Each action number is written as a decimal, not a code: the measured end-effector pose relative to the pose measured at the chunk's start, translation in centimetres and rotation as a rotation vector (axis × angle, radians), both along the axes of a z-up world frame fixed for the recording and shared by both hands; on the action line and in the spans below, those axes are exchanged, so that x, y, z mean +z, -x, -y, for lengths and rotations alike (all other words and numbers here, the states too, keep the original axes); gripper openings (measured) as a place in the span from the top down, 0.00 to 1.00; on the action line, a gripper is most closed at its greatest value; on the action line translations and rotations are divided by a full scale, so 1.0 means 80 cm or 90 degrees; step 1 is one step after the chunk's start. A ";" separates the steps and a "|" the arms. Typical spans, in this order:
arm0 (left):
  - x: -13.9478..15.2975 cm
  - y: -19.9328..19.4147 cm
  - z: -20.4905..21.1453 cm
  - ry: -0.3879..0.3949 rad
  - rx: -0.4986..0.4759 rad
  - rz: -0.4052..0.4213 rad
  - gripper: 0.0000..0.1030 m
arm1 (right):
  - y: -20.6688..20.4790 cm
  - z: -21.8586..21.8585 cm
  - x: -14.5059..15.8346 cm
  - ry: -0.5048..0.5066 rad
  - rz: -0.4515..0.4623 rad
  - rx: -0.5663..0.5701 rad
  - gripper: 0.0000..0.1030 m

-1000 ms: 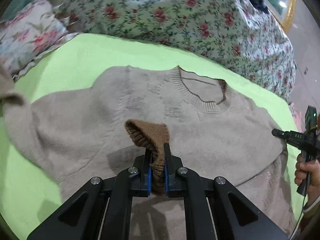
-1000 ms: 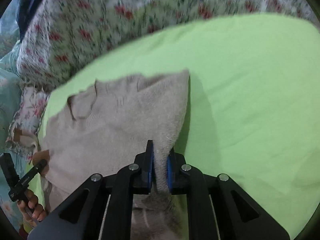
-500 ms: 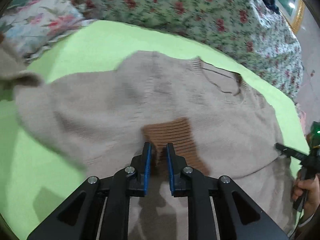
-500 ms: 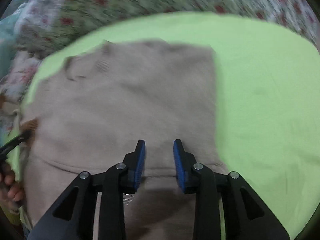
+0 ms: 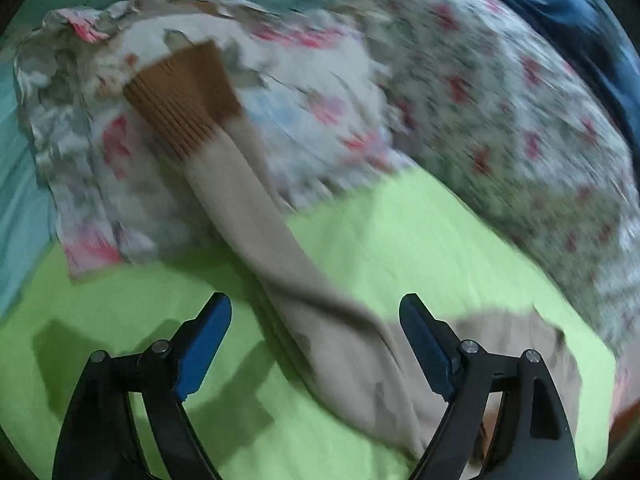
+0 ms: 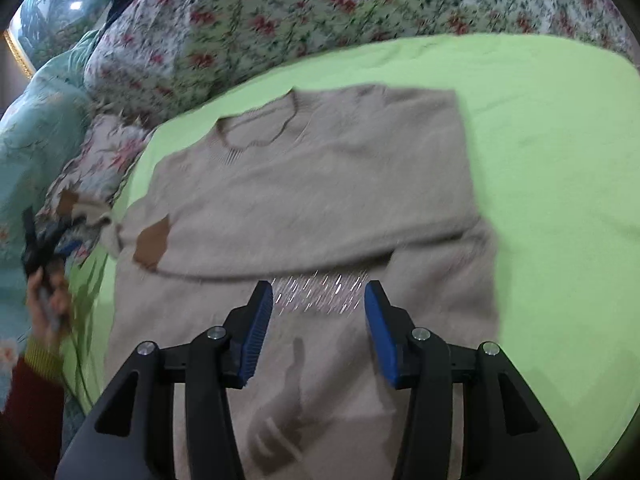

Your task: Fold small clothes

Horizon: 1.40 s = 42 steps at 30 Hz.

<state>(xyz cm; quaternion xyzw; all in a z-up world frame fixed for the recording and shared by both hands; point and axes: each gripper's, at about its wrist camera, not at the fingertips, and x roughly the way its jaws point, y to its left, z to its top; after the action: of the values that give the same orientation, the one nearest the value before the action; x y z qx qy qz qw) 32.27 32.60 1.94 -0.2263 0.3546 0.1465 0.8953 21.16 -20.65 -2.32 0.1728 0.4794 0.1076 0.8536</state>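
A beige knit sweater [image 6: 320, 200] lies on the green sheet [image 6: 560, 160]. One sleeve is folded across its chest, its brown cuff [image 6: 154, 245] at the left. The other sleeve [image 5: 256, 216] stretches off the sheet onto a floral pillow, ending in a brown cuff [image 5: 184, 100]. My left gripper [image 5: 316, 320] is open, with that sleeve running between its fingers. My right gripper [image 6: 319, 304] is open and empty above the sweater's lower front, near a shiny print [image 6: 320, 292].
A floral quilt [image 6: 300, 12] is heaped behind the green sheet. A floral pillow [image 5: 312, 92] and teal bedding [image 6: 36, 128] lie at the left. A dark blue garment [image 5: 580, 40] lies at the back. The left hand and gripper [image 6: 44, 248] show at the sheet's left edge.
Both grippers have opened and let go of the sweater. The left one dropped the folded sleeve's cuff on the chest and swung left to the other sleeve. The right one pulled back.
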 end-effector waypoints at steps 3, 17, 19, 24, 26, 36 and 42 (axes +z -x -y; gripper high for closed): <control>-0.001 -0.028 -0.037 -0.012 0.052 -0.010 0.16 | 0.015 -0.003 -0.006 -0.006 -0.016 0.003 0.52; 0.059 -0.019 0.029 -0.069 -0.050 0.068 0.96 | 0.028 0.001 -0.010 -0.041 -0.025 -0.003 0.52; 0.070 -0.002 0.074 -0.069 -0.103 0.085 0.96 | 0.029 0.000 -0.010 -0.045 -0.023 -0.002 0.52; 0.079 0.019 0.182 -0.044 -0.235 0.112 0.96 | 0.039 0.004 -0.005 -0.059 -0.012 -0.005 0.52; 0.072 0.017 0.228 -0.031 -0.287 0.104 0.96 | 0.045 0.009 -0.004 -0.062 -0.011 -0.010 0.52; 0.021 0.033 0.473 -0.039 -0.530 0.072 0.96 | 0.059 0.055 -0.003 -0.074 -0.003 -0.067 0.52; -0.061 0.007 0.555 -0.081 -0.576 -0.029 0.94 | 0.053 0.066 -0.002 -0.080 0.001 -0.082 0.52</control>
<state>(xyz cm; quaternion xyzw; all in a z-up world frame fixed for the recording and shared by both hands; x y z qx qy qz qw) 31.69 -11.83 -2.97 0.0097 0.4276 -0.2326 0.8735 16.92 -25.97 -2.50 0.2562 0.4590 0.0824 0.8467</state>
